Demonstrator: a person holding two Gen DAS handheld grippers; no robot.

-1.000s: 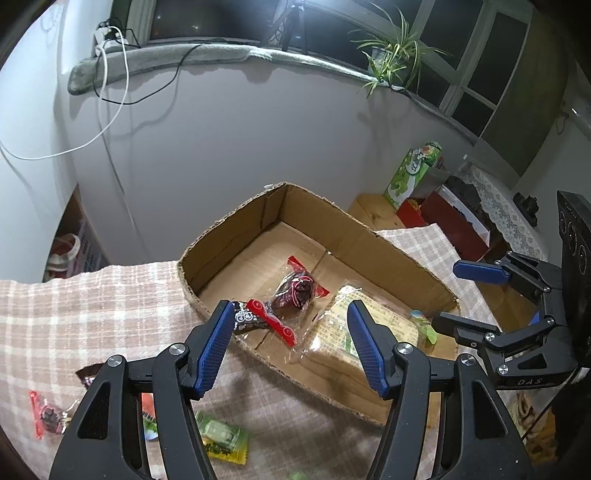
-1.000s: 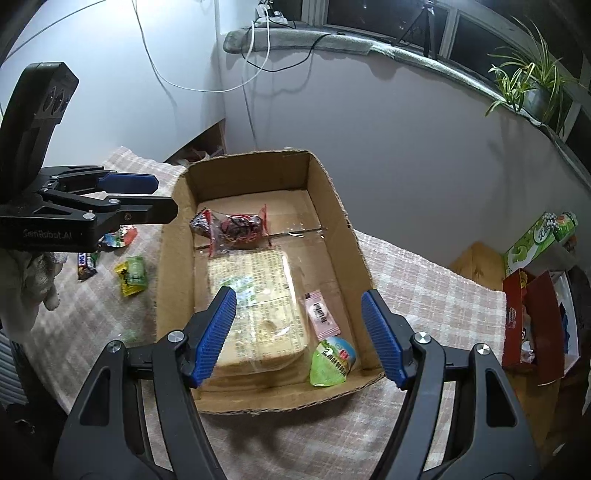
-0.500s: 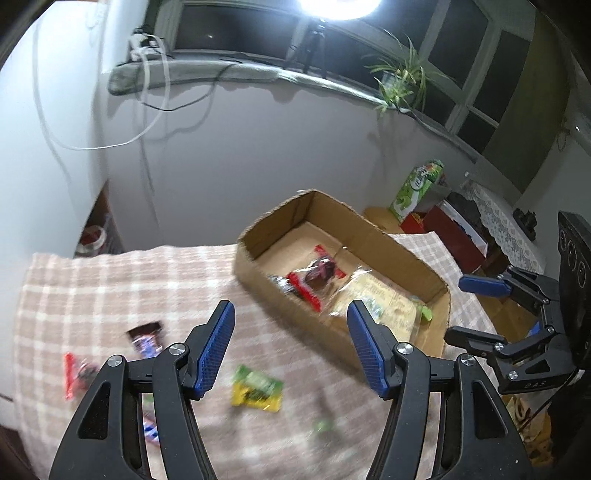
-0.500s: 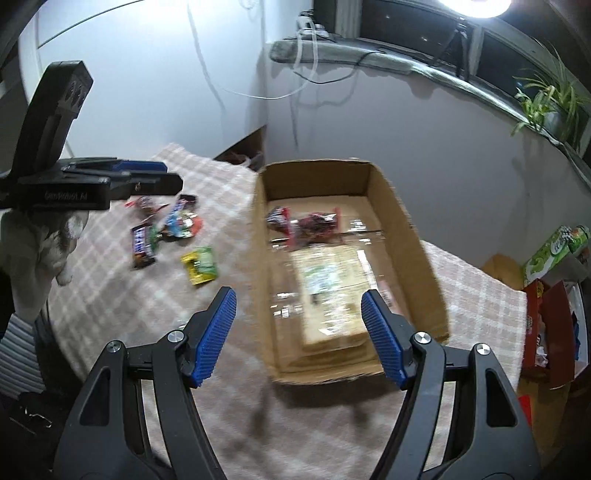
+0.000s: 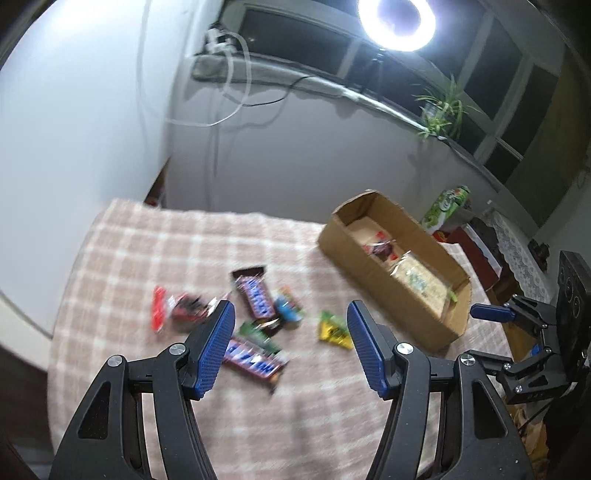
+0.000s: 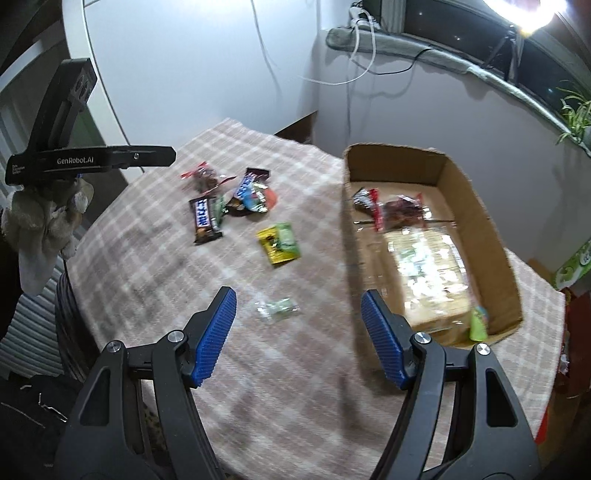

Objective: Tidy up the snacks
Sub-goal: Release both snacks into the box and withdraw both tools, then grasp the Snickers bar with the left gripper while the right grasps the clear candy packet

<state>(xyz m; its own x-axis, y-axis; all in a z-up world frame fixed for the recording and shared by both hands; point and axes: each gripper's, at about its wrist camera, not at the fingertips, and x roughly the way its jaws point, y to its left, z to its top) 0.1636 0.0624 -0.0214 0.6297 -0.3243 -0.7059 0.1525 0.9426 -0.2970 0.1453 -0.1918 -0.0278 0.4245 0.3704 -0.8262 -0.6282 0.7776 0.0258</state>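
Tablecloth (image 6: pixel 155 236): clear packet (image 6: pixel 277 307) right-view only

1. A ring light (image 5: pixel 397 23) at the far window is the main source — it burns out to white glare in both views, against dark panes (image 5: pixel 295 40).
2. The far wall (image 5: pixel 295 147) is evenly lit, with soft shadows under the sill.
3. The checked tablecloth (image 6: pixel 295 369) and the scattered snacks (image 5: pixel 255 299) are smeared by motion blur; lettering is barely readable.
4. The blue finger pads (image 6: pixel 214 339) nearest the lens stay sharp.
5. Fisheye distortion bends the wall edges — the corners fall to black.
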